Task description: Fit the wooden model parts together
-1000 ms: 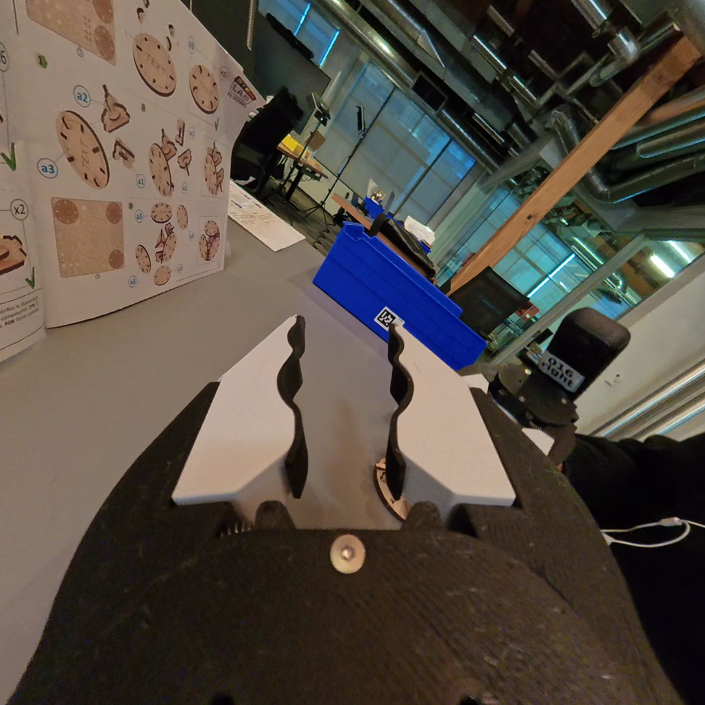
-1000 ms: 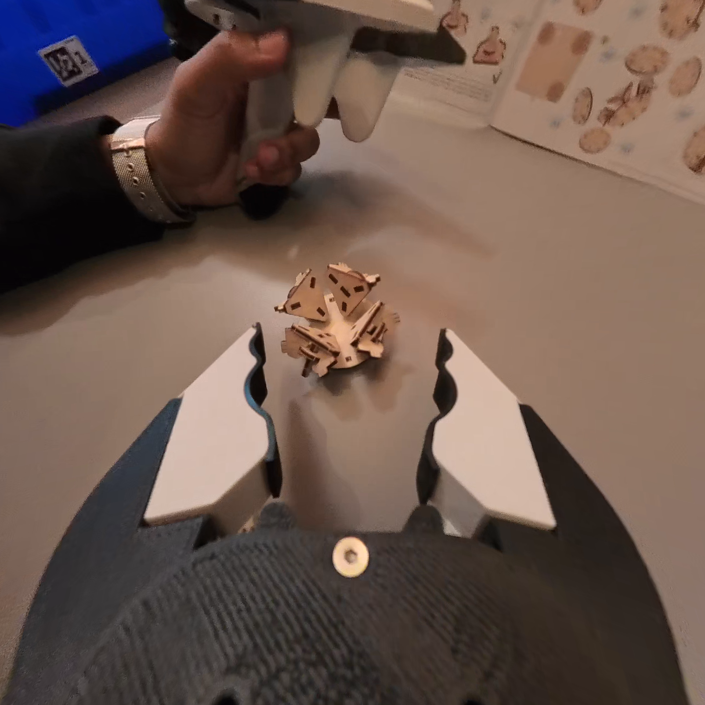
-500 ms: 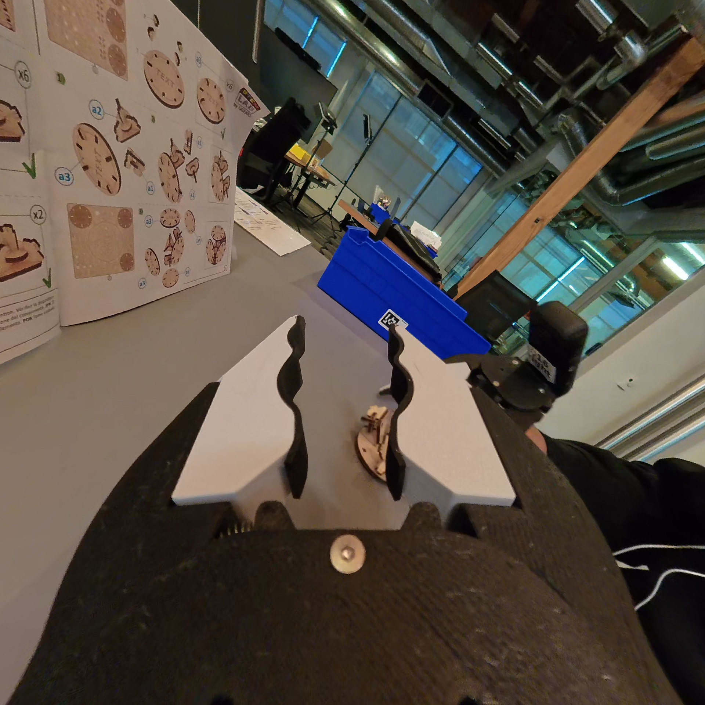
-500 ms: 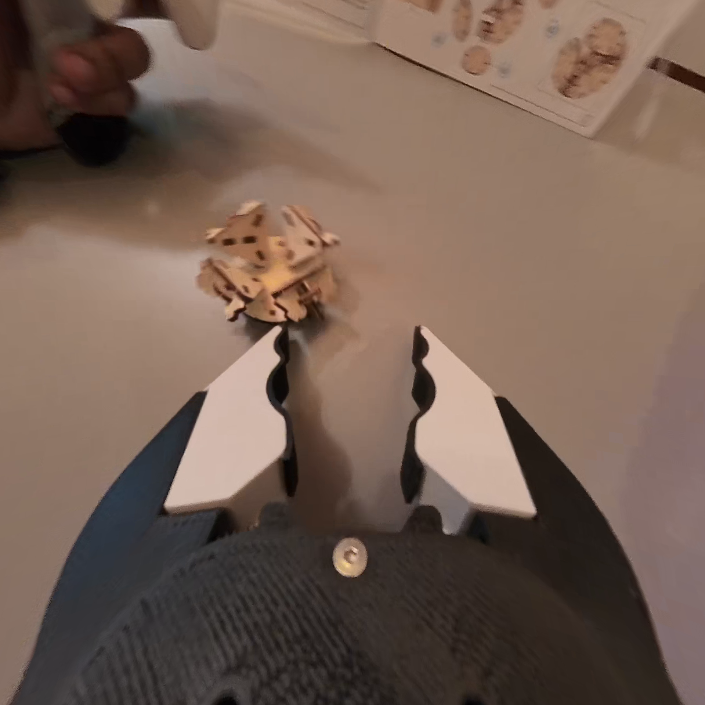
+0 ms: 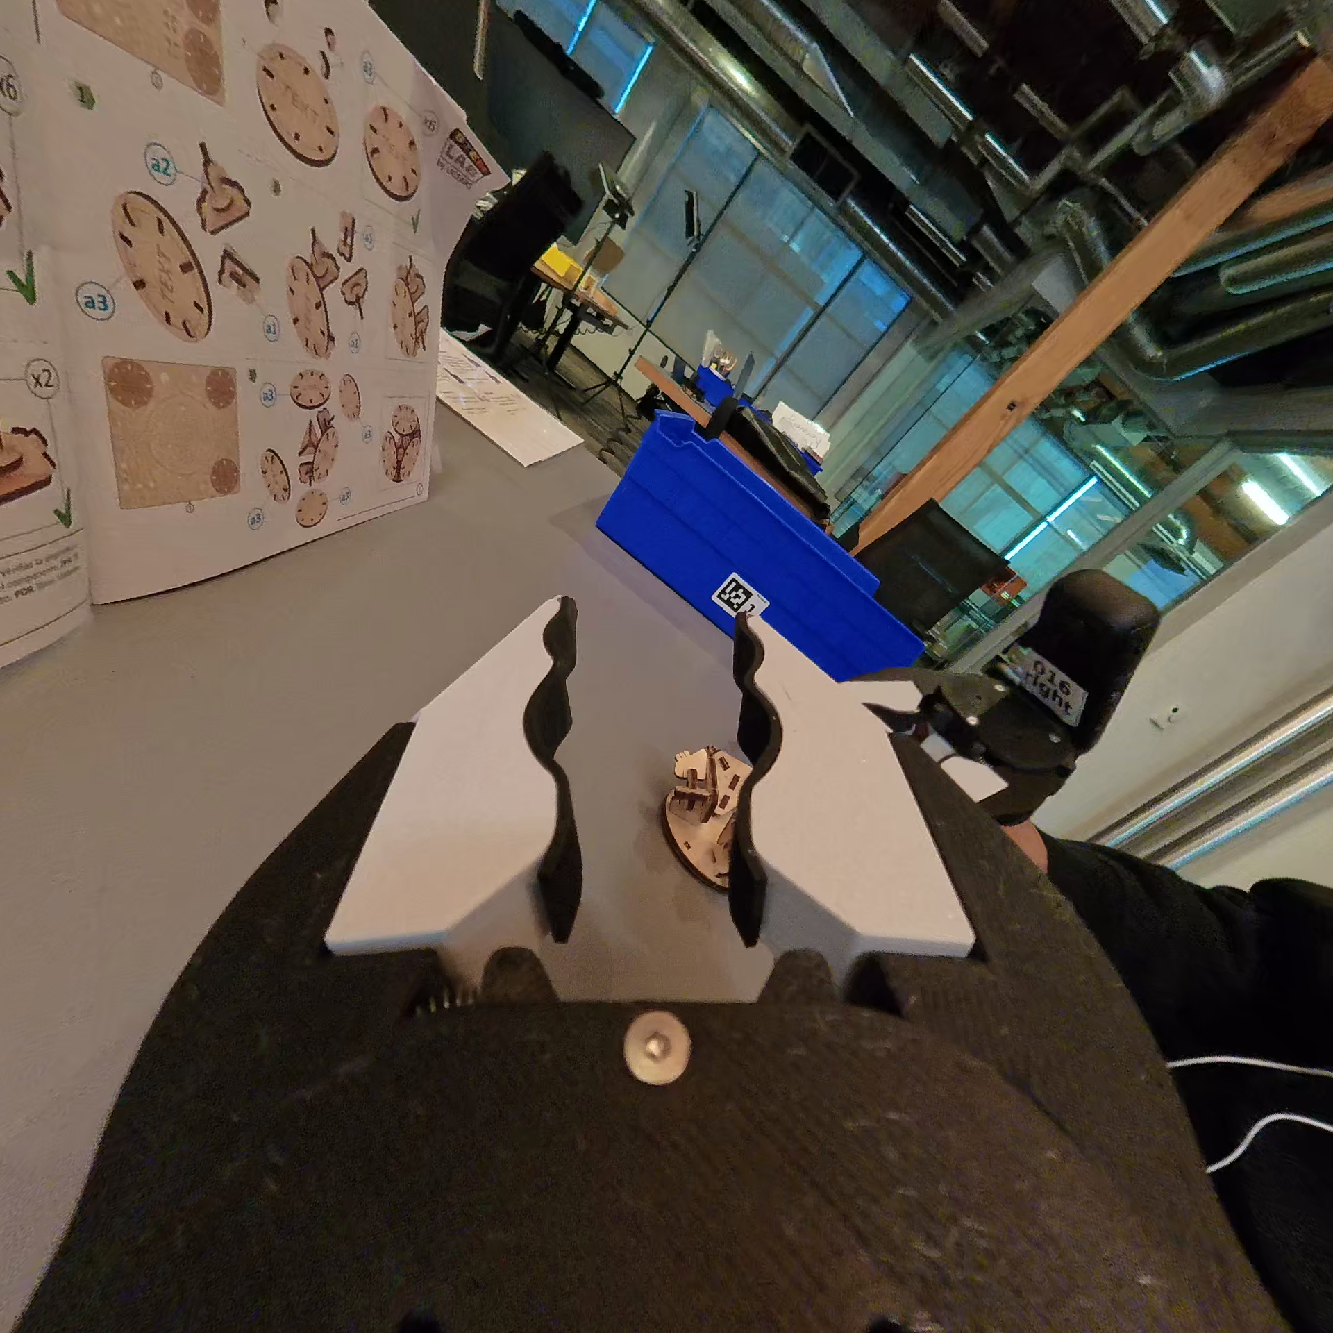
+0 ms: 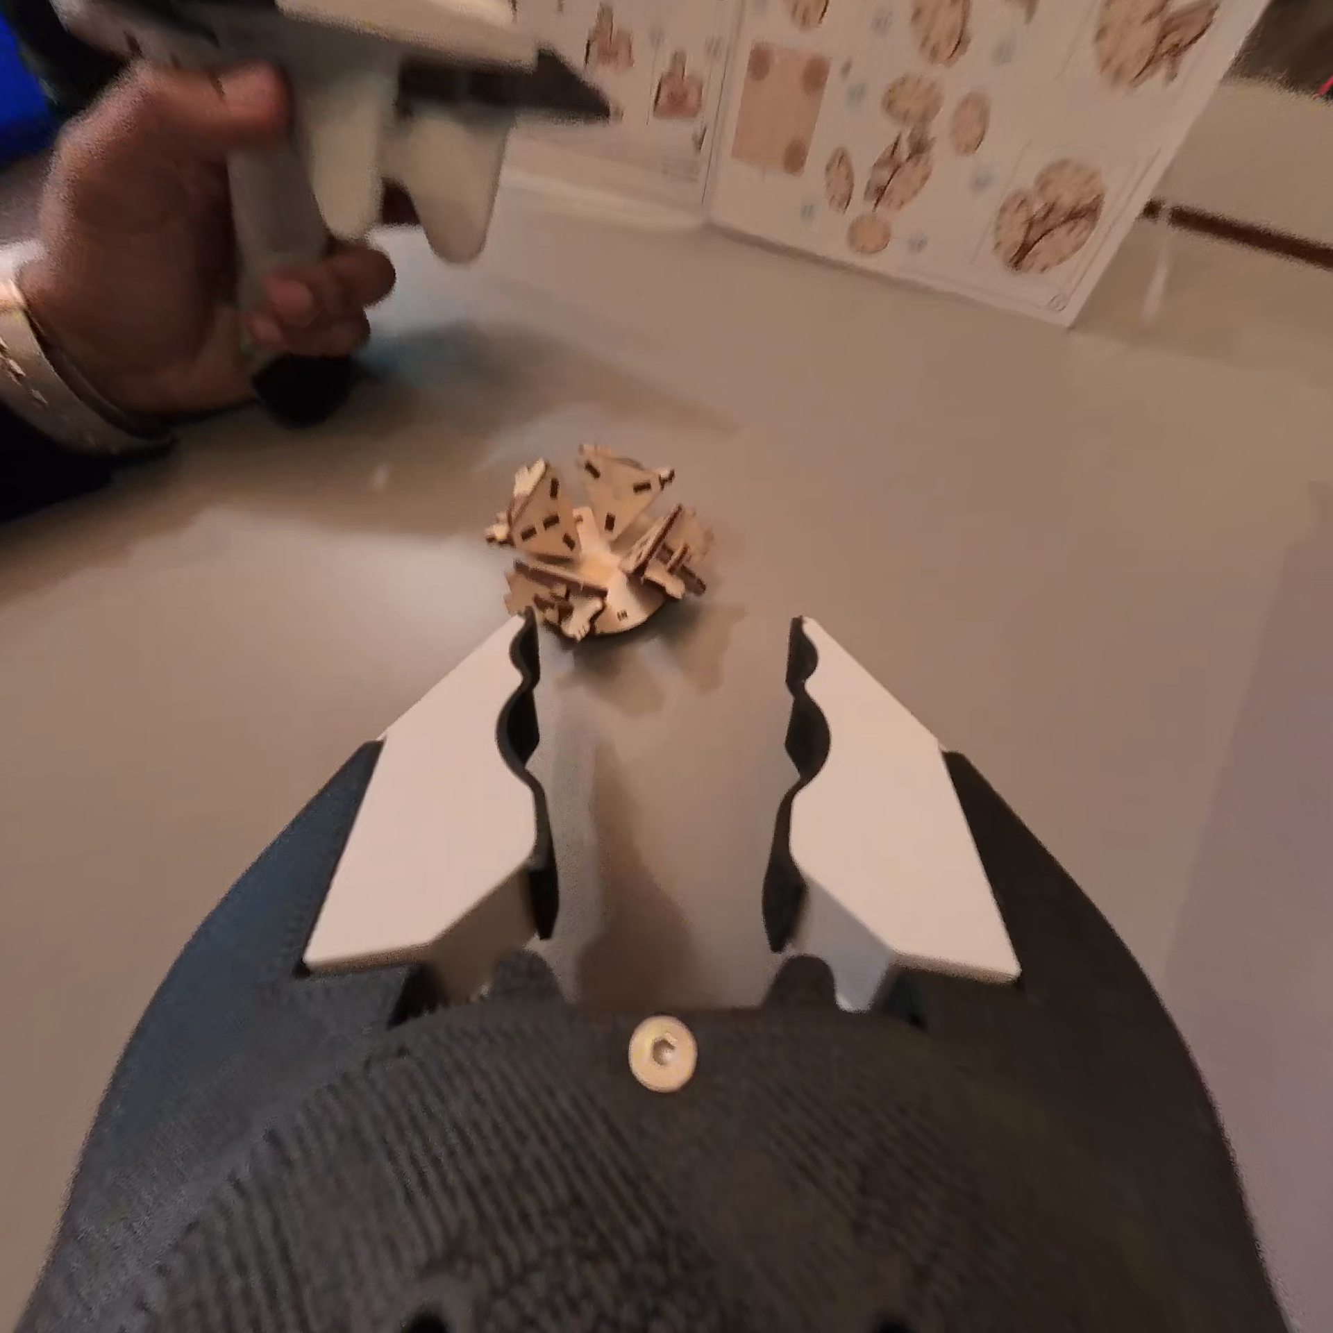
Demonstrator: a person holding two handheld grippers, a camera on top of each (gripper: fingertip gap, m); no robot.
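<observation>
Where seen along the right gripper (image 6: 663,627), shows black wavy-edged pads on white wedge-shaped fingers spread wide and gripping nothing. Places the small pale laser-cut plywood assembly (image 6: 599,548), a round disc with slotted triangular fins plugged upright into it, on the smooth, faintly glossy grey tabletop (image 6: 1010,577). Sets it just beyond the fingertip at the left of that view, off the centre line and outside the pads; cannot tell, through the blur, whether that tip brushes it. Shows the left gripper (image 5: 653,613) about half open and likewise empty, raised off the table in a hand (image 6: 159,274). Frames the same assembly through that gap, but lower down on the table, not between the pads. Backs the scene with an upright white printed instruction sheet (image 5: 216,324) and a blue plastic bin (image 5: 721,534).

Hazards, as judged:
- **Shoving:** could push the light assembly sideways with the near fingertip, given the off-centre line-up and slick surface.
- **Breakage:** could snap or unseat the thin press-fit fins if squeezed across their tips rather than across the disc.
- **Slipping:** could lose grip on so spiky an outline, which offers hard pads few flat faces.
</observation>
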